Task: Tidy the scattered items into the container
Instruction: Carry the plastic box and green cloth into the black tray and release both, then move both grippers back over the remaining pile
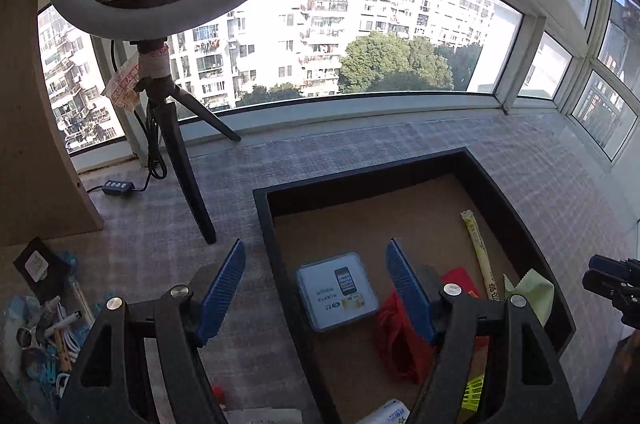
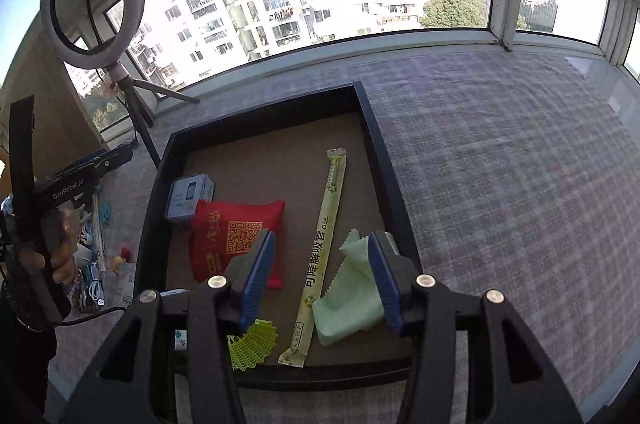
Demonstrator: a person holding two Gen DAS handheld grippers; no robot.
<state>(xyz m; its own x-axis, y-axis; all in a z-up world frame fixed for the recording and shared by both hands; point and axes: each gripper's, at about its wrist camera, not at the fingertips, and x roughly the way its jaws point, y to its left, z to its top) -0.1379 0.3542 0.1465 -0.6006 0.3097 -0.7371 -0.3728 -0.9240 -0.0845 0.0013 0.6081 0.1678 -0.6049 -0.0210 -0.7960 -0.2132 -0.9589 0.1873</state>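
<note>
Above the black-rimmed, cork-floored tray, the right gripper hangs with its blue ribbed fingers wide apart, holding nothing. The left gripper straddles the tray's left wall, equally spread and empty. Inside lie a red pouch, wrapped straw, green cloth, yellow mesh piece and small tin. Only the left wrist view shows the clutter of cables and clips at the checked cloth's left edge up close.

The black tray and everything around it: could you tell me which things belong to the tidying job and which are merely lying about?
Job:
black tray
red pouch, wrapped straw, green cloth, small box, yellow mesh piece, all inside it
clutter pile of cables and clips, outside it

Lying about:
ring light on tripod
its cable switch
</note>
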